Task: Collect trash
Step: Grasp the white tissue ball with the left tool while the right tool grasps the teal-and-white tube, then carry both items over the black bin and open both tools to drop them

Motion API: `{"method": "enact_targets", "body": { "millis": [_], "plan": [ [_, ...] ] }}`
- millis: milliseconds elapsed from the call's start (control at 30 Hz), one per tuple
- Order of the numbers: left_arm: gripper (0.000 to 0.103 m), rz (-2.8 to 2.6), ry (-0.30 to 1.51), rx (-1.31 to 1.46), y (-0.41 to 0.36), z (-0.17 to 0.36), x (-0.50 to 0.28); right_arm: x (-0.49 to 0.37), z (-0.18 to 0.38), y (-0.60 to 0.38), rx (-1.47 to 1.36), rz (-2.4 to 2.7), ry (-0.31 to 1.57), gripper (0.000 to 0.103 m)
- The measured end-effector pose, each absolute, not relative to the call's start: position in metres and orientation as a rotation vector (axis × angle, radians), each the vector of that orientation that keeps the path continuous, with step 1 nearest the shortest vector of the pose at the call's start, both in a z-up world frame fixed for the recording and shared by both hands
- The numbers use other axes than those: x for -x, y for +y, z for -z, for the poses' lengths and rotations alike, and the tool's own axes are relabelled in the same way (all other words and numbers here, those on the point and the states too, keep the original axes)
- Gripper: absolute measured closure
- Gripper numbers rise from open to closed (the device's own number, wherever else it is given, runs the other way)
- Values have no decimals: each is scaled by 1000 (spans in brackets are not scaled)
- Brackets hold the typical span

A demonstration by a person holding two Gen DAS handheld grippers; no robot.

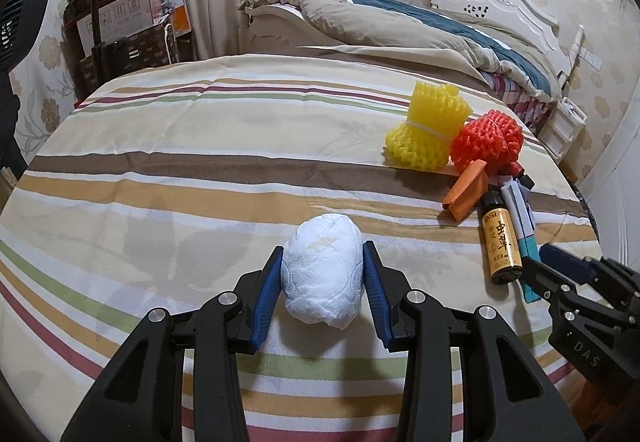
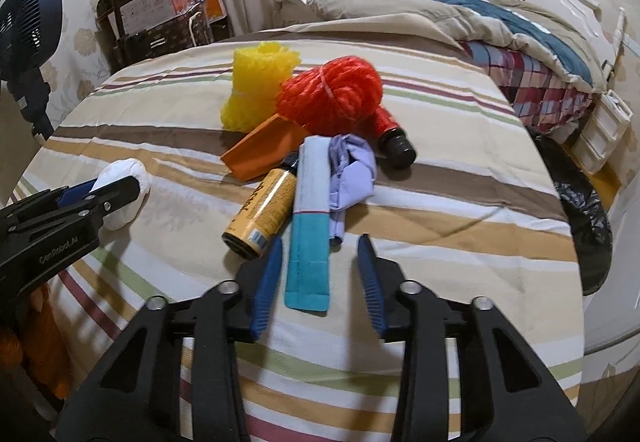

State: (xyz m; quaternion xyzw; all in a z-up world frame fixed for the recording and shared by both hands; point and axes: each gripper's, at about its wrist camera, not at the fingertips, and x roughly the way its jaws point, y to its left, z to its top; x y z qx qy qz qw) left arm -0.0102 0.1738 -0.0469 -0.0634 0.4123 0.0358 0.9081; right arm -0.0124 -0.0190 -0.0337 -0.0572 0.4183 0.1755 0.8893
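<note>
A crumpled white tissue ball [image 1: 323,267] lies on the striped cloth between the blue pads of my left gripper [image 1: 323,252]; the pads stand at its sides, open, and contact is unclear. It also shows in the right wrist view [image 2: 124,194]. My right gripper [image 2: 319,244] is open over the near end of a white and teal packet [image 2: 309,226]. Beside the packet lie a yellow bottle [image 2: 262,212], crumpled lilac paper [image 2: 354,172], an orange box [image 2: 268,148], a red foam net [image 2: 332,92] on a red bottle [image 2: 394,138], and a yellow foam net [image 2: 256,84].
A black trash bag [image 2: 584,210] hangs off the table's right edge. A bed with a rumpled quilt [image 1: 400,22] stands behind. A cart with boxes [image 1: 120,26] and a blue fan [image 2: 28,26] stand at the back left.
</note>
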Motion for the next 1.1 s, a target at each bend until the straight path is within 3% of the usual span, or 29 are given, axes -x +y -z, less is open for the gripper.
{"method": "enact_targets", "body": {
  "millis": [100,700,1100],
  "plan": [
    [62,-72,848,130,174,47,10,14,36,-16,138,-363,869,83],
    [62,-52,825,123,164,38,14,25,16,-34,103,-359,809,83],
    [62,60,785,83,114,21,2,10,8,-77,42,-275,783,83]
  ]
}}
